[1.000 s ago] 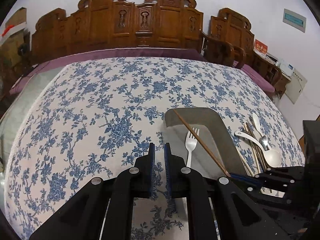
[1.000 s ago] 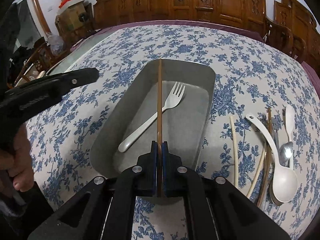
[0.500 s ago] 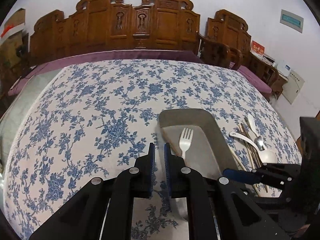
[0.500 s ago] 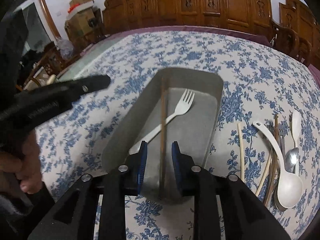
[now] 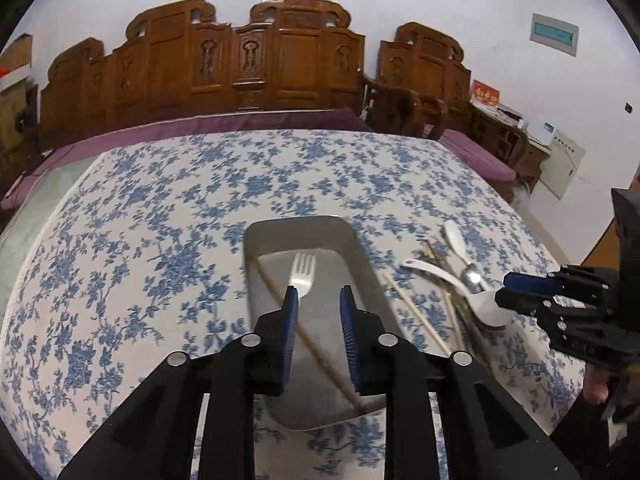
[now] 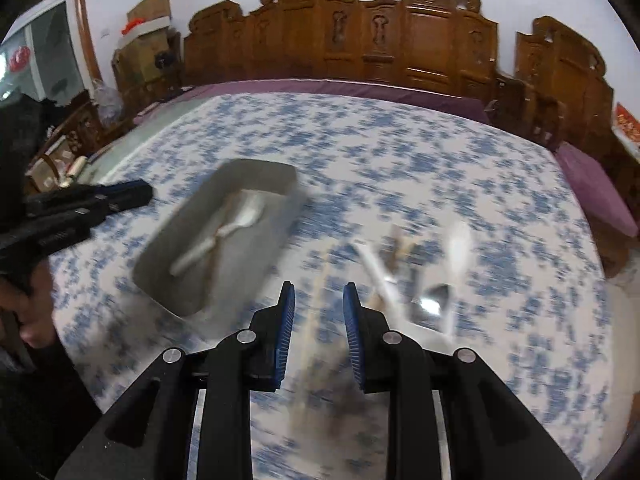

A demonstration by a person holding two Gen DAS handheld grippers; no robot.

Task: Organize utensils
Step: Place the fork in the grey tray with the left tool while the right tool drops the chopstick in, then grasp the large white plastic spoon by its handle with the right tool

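Note:
A grey rectangular tray (image 5: 362, 254) sits on the blue floral tablecloth; it also shows in the right wrist view (image 6: 168, 256). In it lie a white fork (image 5: 303, 270) and a brown chopstick (image 5: 276, 292). My left gripper (image 5: 318, 296) is open and empty above the tray's near half. My right gripper (image 6: 319, 294) is open and empty over loose utensils right of the tray: pale chopsticks (image 5: 412, 308), a white ladle (image 5: 486, 306), a metal spoon (image 5: 472, 276) and a white spoon (image 5: 454, 236). The right wrist view is motion-blurred.
A carved wooden bench (image 5: 248, 64) and chairs stand behind the table. A purple cushion (image 5: 476, 152) lies along the far and right edges. The right gripper shows at the right of the left wrist view (image 5: 520, 284). Boxes (image 6: 148, 12) sit far left.
My right gripper opened and let the brown chopstick drop into the tray, then swung right over the loose utensils. My left gripper opened and moved right over the tray.

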